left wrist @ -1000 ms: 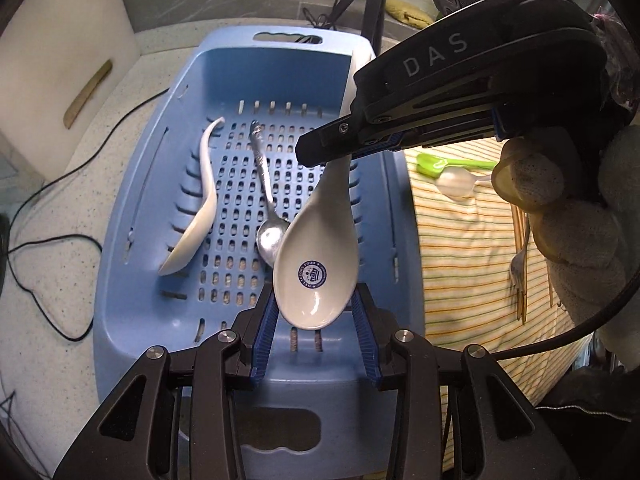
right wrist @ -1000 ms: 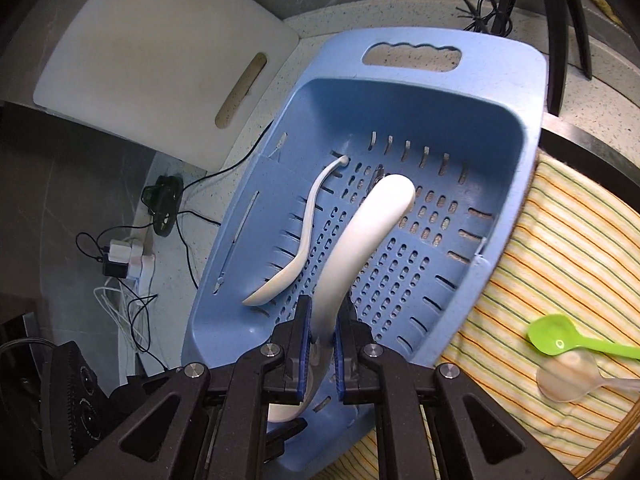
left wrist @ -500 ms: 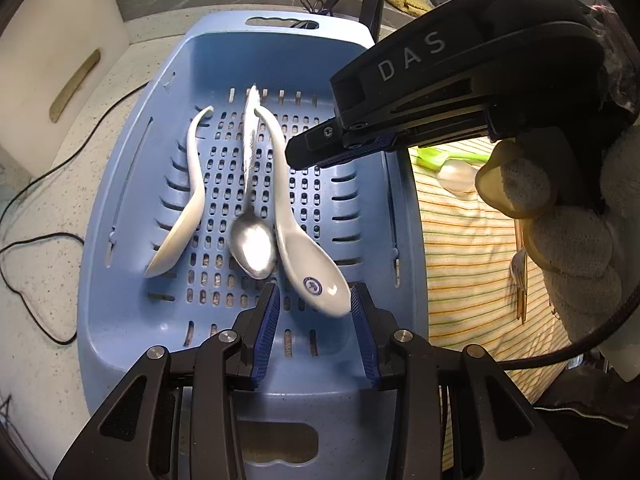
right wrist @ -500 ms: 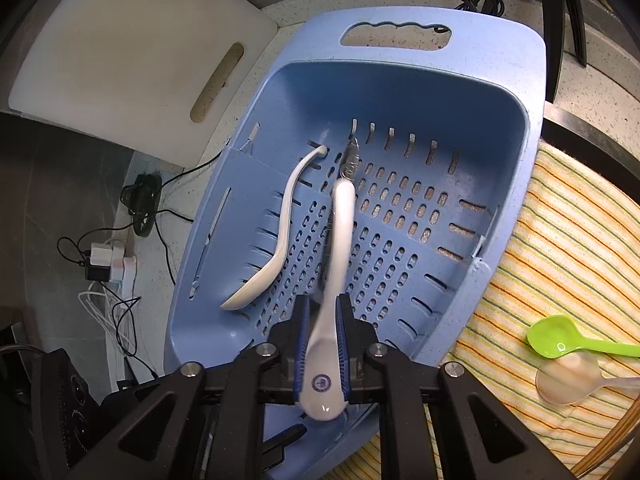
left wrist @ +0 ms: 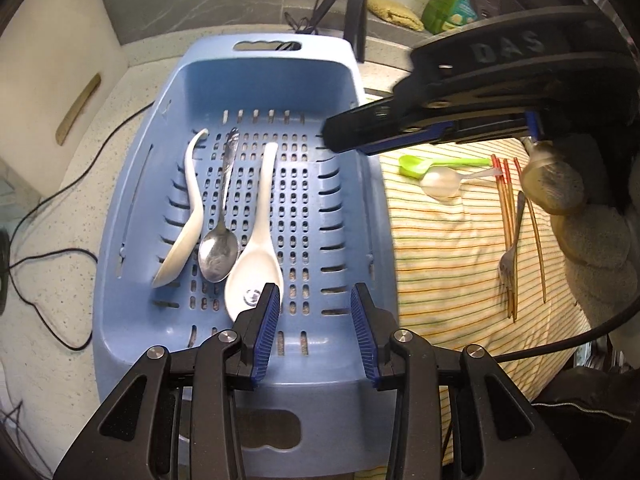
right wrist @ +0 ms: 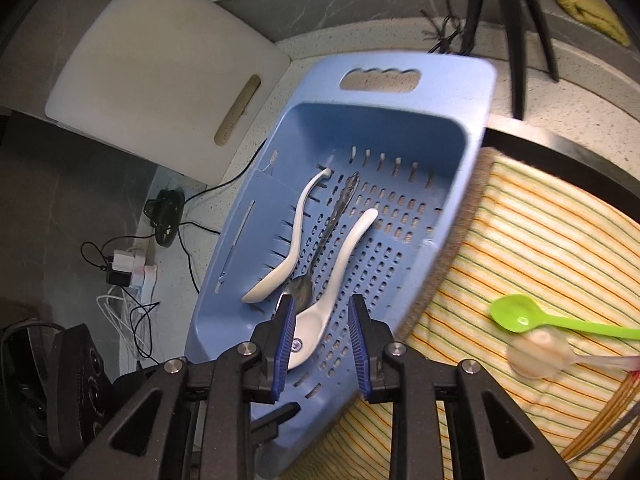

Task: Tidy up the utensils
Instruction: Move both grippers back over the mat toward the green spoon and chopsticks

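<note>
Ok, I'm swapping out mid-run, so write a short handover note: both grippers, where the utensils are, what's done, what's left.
Left gripper: open, holding nothing, above the near end of the blue basket.
Right gripper: jaws opening, nothing pressed between them, over the basket.
Done: three spoons lie side by side in the basket: plain white spoon, metal spoon, white spoon with blue logo.
Left: on the striped cloth remain the green spoon, clear plastic spoon, fork and chopsticks.
</note>
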